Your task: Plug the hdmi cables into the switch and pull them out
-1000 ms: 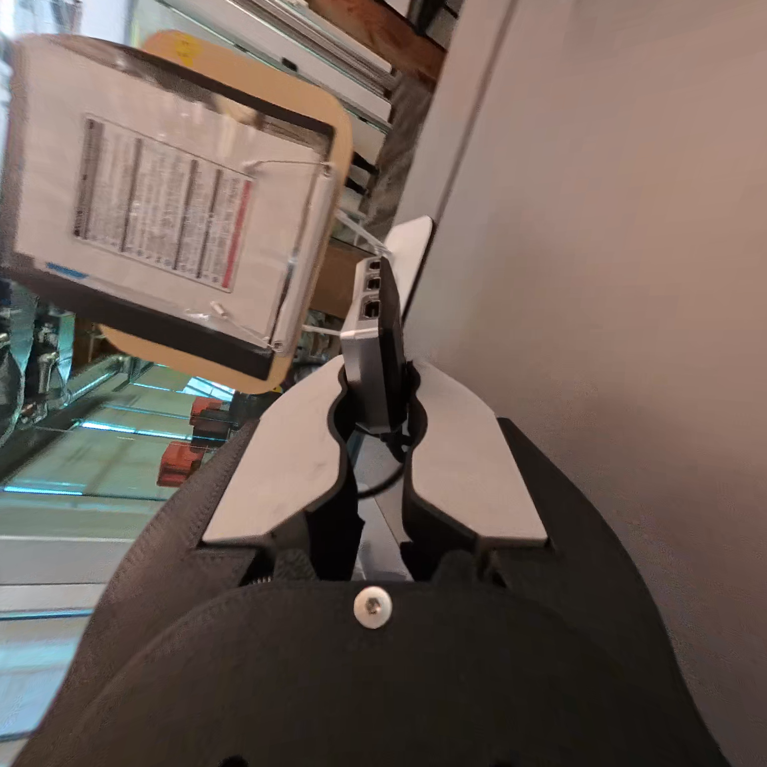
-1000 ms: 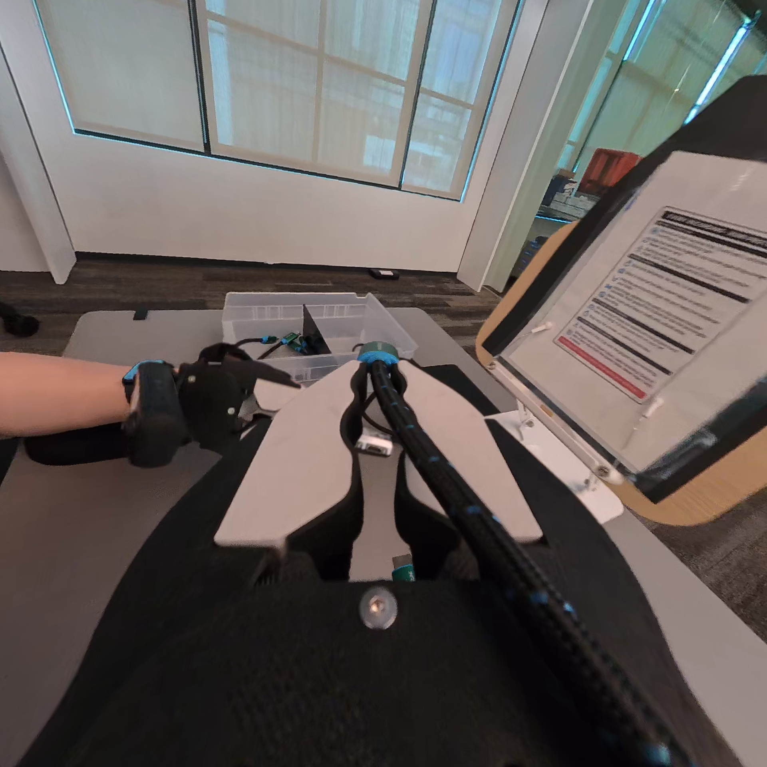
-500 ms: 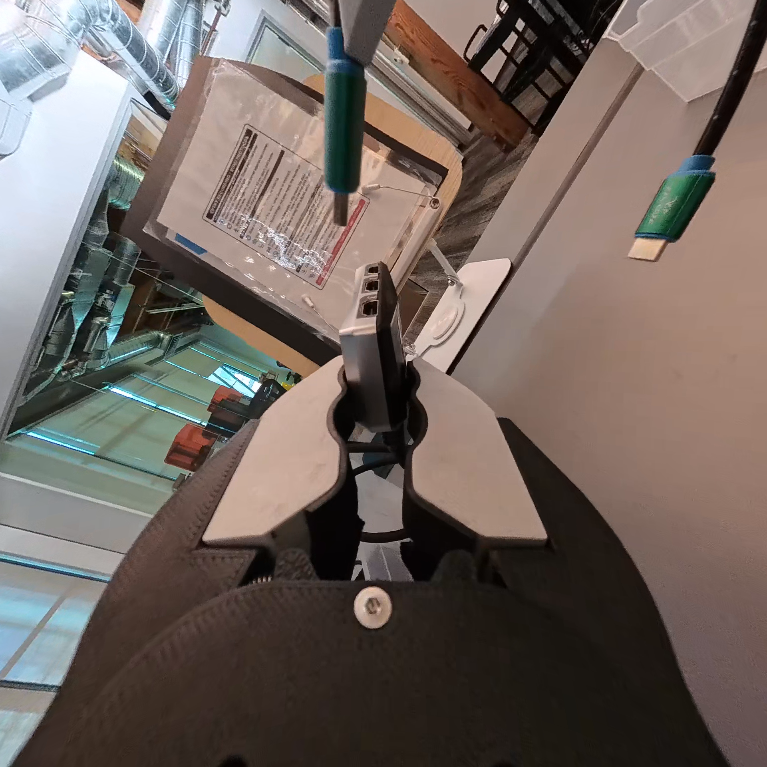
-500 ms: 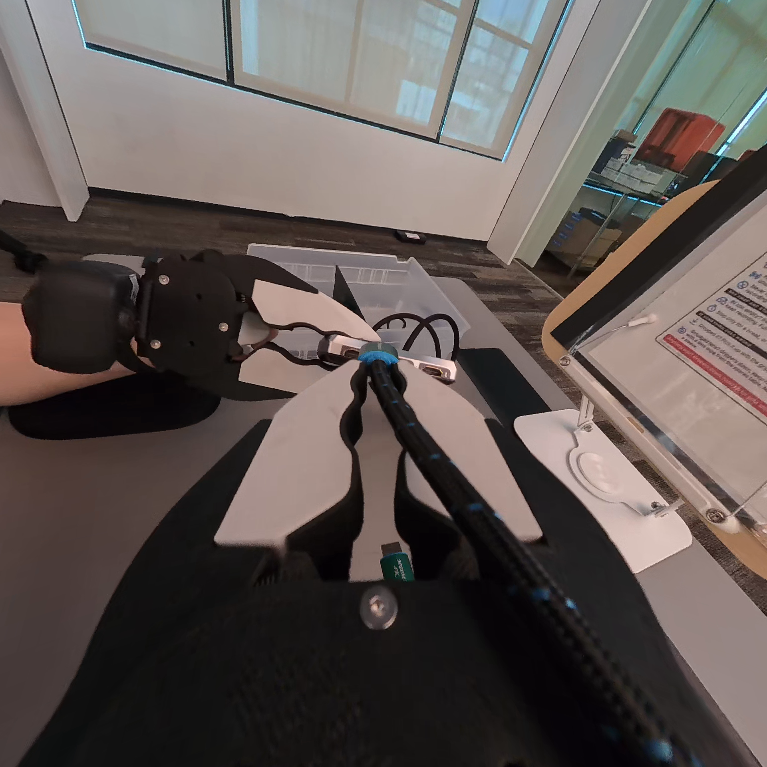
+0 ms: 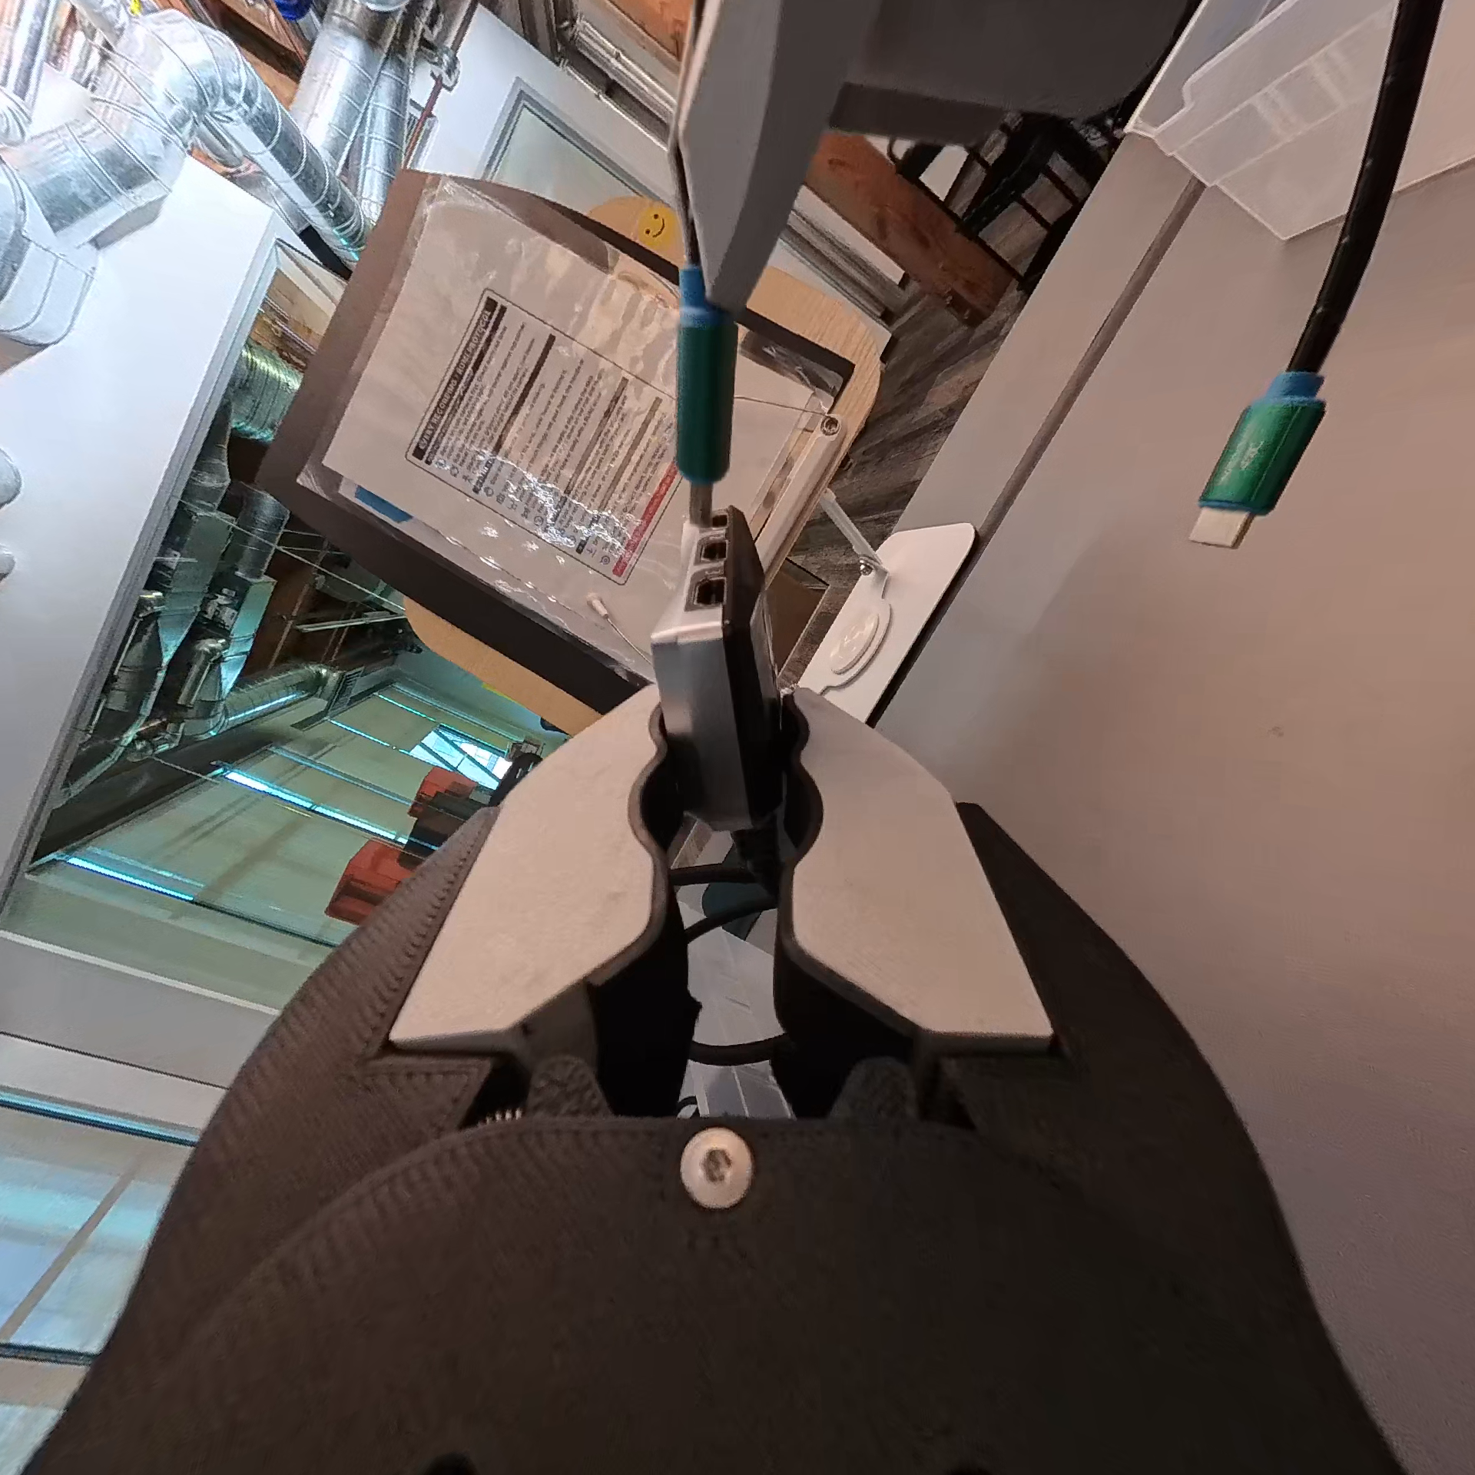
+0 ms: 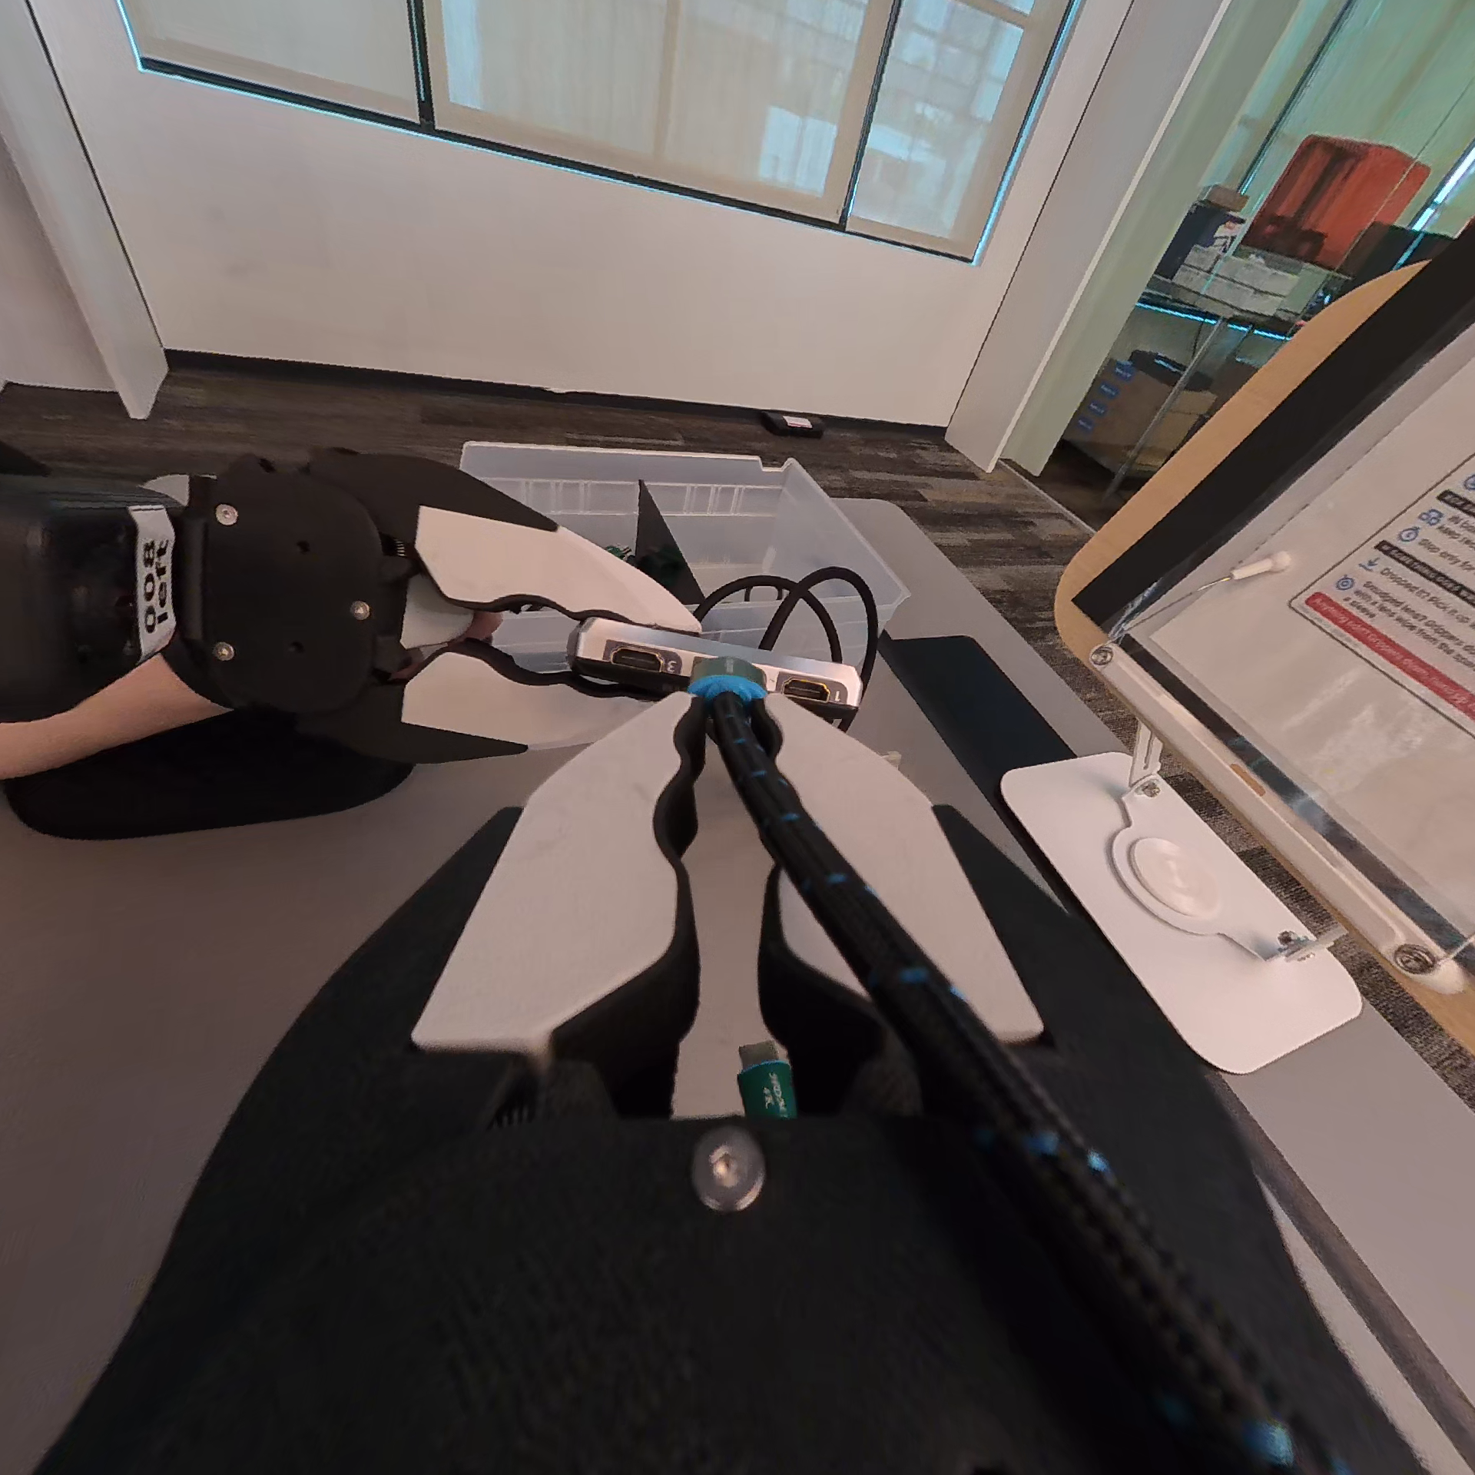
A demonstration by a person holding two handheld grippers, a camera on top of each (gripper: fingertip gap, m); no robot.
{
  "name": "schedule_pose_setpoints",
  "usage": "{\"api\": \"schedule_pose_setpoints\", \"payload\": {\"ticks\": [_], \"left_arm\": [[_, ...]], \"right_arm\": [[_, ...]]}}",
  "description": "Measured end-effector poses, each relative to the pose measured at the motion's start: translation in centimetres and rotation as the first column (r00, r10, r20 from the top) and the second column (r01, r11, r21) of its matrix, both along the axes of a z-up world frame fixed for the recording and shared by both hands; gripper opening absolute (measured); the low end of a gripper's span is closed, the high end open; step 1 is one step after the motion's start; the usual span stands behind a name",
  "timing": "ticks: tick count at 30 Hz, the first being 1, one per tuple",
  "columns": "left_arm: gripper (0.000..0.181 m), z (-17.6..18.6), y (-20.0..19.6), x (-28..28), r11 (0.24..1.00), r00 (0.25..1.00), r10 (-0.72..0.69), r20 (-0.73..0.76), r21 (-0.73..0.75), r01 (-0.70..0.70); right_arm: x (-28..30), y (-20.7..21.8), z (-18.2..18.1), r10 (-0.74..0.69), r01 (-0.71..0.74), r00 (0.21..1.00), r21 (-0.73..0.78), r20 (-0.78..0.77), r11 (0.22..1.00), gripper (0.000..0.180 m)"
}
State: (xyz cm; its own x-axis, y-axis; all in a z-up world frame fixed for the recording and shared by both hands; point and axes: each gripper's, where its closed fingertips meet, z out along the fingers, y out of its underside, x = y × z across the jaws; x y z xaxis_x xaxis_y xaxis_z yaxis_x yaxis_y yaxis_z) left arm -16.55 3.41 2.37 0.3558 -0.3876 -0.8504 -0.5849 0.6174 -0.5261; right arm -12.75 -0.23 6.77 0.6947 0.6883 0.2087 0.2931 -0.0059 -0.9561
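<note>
My left gripper (image 5: 722,710) is shut on the near end of the silver and black HDMI switch (image 5: 706,686) and holds it above the grey table. It also shows in the right wrist view (image 6: 630,666). My right gripper (image 6: 725,706) is shut on a green HDMI plug with a blue collar (image 6: 722,688); its braided cable (image 6: 878,958) runs back over the gripper. In the left wrist view the plug (image 5: 702,399) has its metal tip at the switch's port row. I cannot tell how far it is in. Open ports (image 6: 634,658) show on either side. A second green plug (image 5: 1261,455) hangs loose.
A clear plastic bin (image 6: 838,551) stands behind the switch, with the switch's black lead (image 6: 798,591) looped in front of it. A framed sheet in an acrylic stand (image 6: 1277,678) on a white base (image 6: 1157,878) is at the right. A person's forearm (image 6: 80,718) lies at the left.
The right gripper has brought the green plug forward to the switch's ports. The left gripper has lifted and turned the switch toward it.
</note>
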Motion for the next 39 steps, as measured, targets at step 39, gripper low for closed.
{"api": "schedule_pose_setpoints", "payload": {"ticks": [39], "left_arm": [[0.020,0.2,-3.8,1.3,0.986,0.993,-0.111,-0.041,0.120,0.115]], "right_arm": [[1.1,-1.7,-1.7,0.238,-0.287,0.950,-0.265,-0.205,0.920,0.010]]}}
